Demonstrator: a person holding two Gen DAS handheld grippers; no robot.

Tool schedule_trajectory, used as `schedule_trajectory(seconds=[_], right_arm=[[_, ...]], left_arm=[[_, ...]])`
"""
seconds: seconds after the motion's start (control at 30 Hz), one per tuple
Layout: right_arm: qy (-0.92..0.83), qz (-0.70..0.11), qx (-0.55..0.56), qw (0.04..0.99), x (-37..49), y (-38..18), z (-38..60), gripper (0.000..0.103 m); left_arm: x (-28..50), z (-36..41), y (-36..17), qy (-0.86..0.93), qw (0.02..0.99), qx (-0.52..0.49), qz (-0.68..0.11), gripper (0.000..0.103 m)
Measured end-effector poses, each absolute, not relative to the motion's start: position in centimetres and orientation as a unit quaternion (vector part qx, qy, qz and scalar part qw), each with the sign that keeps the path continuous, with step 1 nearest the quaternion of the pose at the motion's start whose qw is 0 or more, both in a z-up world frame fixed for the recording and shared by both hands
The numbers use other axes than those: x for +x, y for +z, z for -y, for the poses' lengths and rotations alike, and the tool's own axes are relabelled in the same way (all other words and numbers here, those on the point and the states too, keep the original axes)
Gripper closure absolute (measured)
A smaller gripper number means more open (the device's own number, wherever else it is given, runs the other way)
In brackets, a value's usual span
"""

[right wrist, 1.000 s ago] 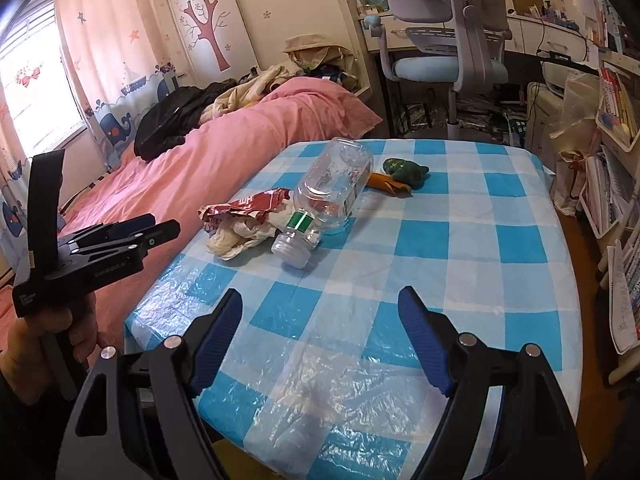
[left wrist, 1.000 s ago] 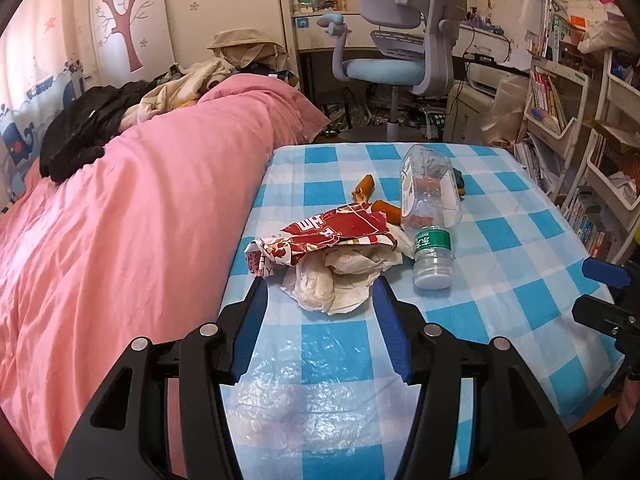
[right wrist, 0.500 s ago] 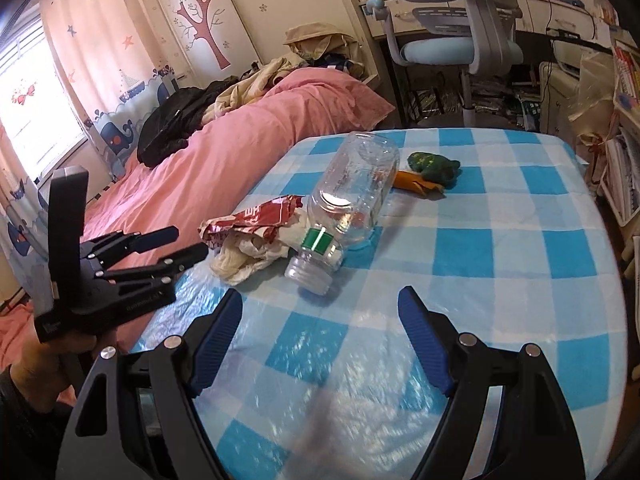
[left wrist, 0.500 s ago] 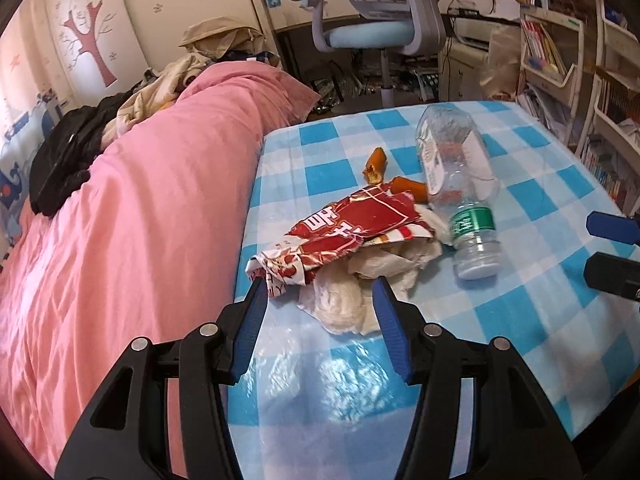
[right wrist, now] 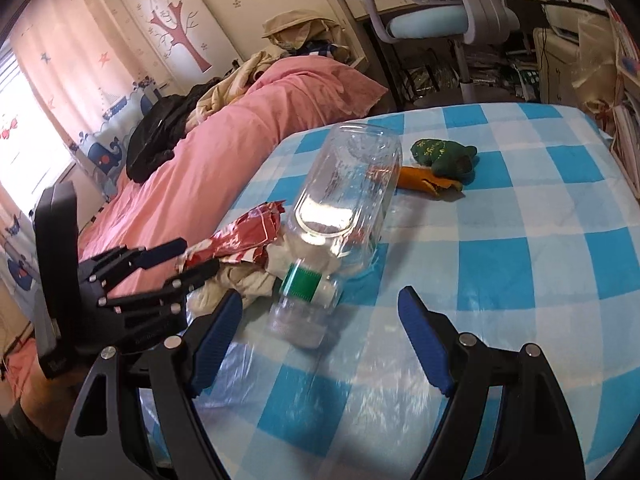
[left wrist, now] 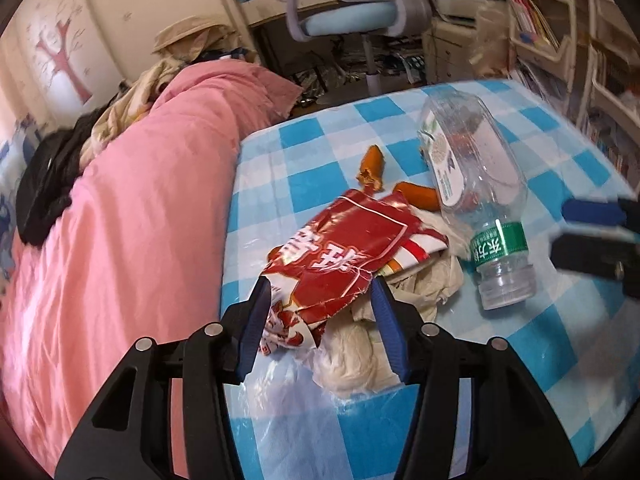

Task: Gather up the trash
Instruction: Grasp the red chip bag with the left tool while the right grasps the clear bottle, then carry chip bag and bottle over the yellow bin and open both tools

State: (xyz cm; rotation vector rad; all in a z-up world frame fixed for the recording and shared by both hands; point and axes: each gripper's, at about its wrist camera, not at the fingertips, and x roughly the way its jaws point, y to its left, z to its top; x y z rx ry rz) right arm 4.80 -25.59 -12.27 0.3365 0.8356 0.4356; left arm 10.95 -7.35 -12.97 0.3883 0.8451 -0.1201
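**Trash heaped at the table's near-left corner, your two grippers closing in**

Trash lies in a loose cluster on the blue-checked table [left wrist: 520,360], close to the edge that meets the pink bedding [left wrist: 120,220]. Your left gripper [left wrist: 320,286] stands over the pile: the torn red snack wrapper [left wrist: 352,248] sits between its blue fingers [left wrist: 256,320], which have just been narrowing, yet the pads do not press on the foil. Under the wrapper lies crumpled white tissue [left wrist: 352,344]. Just to the right, a clear plastic bottle [right wrist: 344,208] lies on its side, green-banded neck toward you and no cap on its mouth. Your right gripper [right wrist: 320,312] hovers before that neck with its fingers spread wide, holding nothing. Farther back, an orange wrapper [right wrist: 420,178] rests touching a dark green pouch [right wrist: 448,158], apart from the main heap. Beyond the table stands a grey-and-blue desk chair [right wrist: 440,20].
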Motion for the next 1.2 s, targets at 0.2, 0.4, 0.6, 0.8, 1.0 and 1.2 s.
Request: schedule_trajectory(seconds=[0.2, 0.4, 0.6, 0.8, 1.0, 1.2], right_arm=[[0.208, -0.403, 0.180, 0.873, 6.5, -12.6, 25.2, 0.026], [0.200, -0.397, 0.189, 0.876, 8.0, -12.4, 24.3, 0.021], [0.173, -0.408, 0.171, 0.880, 9.5, -13.3, 24.3, 0.017], [0.199, -0.417, 0.212, 0.861, 9.1, -13.6, 26.6, 0.040], [0.230, -0.392, 0.256, 0.853, 7.1, -12.2, 28.9, 0.041], [0.258, -0.375, 0.282, 0.845, 4.3, -10.5, 30.0, 0.041]], left_arm=[[11.2, 8.8, -13.4, -0.073, 0.882, 0.231, -0.405, 0.055], [12.7, 6.8, -12.1, -0.061, 0.898, 0.126, -0.417, 0.093], [12.3, 3.9, -10.1, -0.065, 0.913, 0.021, -0.402, 0.100], [11.1, 1.4, -8.3, -0.061, 0.927, -0.049, -0.366, 0.101], [9.5, 0.5, -5.9, -0.078, 0.942, -0.086, -0.316, 0.101], [7.9, 1.9, -5.6, -0.108, 0.942, -0.077, -0.307, 0.101]])
